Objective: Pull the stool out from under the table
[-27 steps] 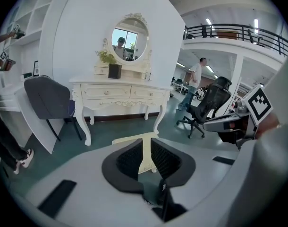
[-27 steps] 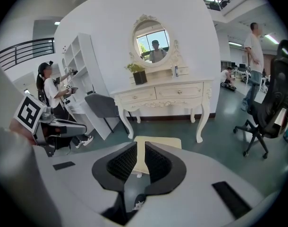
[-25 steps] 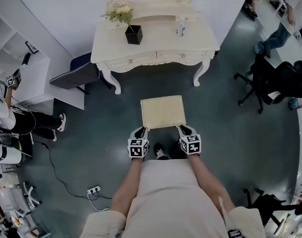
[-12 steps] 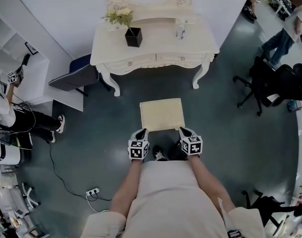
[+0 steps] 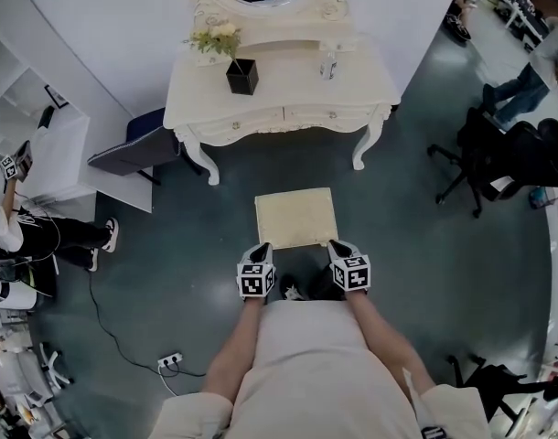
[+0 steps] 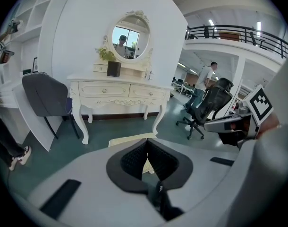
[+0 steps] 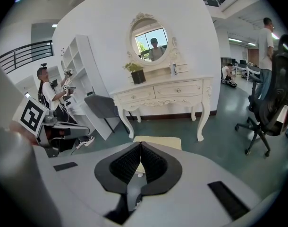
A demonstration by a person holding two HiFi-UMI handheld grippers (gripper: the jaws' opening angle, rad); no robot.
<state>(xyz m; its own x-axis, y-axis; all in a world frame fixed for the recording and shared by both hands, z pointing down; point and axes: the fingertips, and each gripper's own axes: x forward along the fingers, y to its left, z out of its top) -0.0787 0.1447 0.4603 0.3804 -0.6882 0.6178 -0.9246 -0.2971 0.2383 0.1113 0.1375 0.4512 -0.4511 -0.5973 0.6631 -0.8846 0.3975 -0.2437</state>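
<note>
The stool [image 5: 296, 218], square and cream-topped, is seen upright on the floor [image 5: 206, 236]. It is set squarely before the cream bench [image 5: 352, 85], fully clear of it.

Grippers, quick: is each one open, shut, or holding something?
Left gripper: closed, gripping the near left corner of the stool.
Right gripper: closed, gripping the stool's near right corner.

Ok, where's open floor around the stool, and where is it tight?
Open: the floor right of the stool, up to the black office chair, and the strip between stool and dressing table. Tighter on the left: grey chair, white shelf, floor cable with power strip.
</note>
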